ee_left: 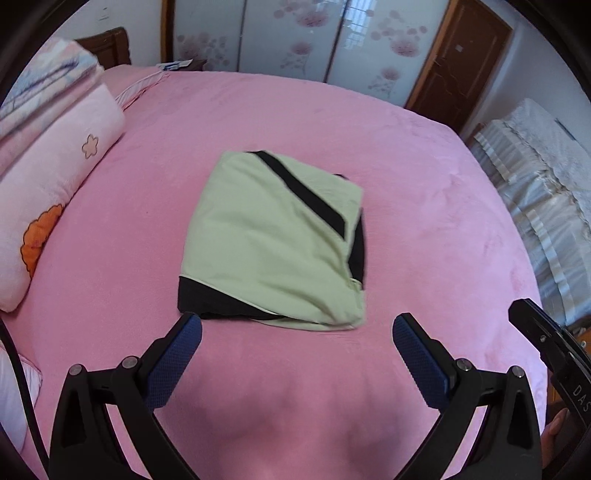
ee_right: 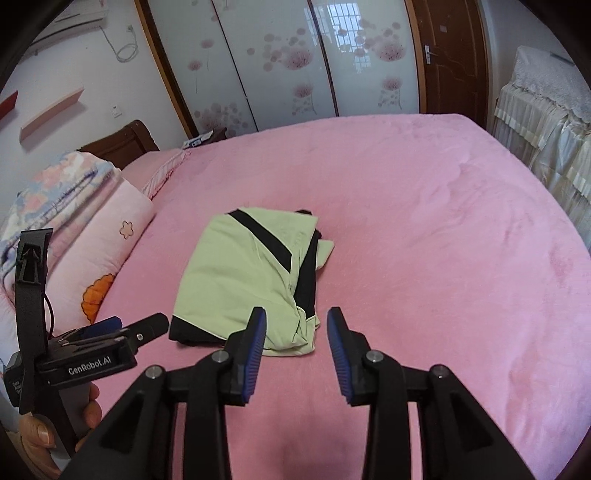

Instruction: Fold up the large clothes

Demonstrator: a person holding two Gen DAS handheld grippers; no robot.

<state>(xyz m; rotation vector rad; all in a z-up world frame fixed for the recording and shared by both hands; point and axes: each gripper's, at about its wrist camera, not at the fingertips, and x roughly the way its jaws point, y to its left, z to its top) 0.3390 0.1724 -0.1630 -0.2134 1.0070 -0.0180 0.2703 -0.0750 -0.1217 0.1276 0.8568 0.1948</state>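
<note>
One soft, squarish folded garment [ee_left: 273, 236]

The folded garment [ee_left: 273, 236] lies on the bed [ee_left: 424, 177], mid-bed; pillows [ee_left: 62, 155] are stacked left of it; a wardrobe [ee_left: 295, 33] stands behind the bed.

My left gripper [ee_left: 297, 332] hangs tilted downward with its two black fingers spread wide, blue pads [ee_left: 173, 365] facing each other and nothing between them. My right gripper [ee_right: 296, 325] also points downward, its jaws parted more narrowly and empty. A hand [ee_right: 59, 421] grips the left gripper's handle from below, fingers curled around it. The two grippers sit side by side, apart.
</note>
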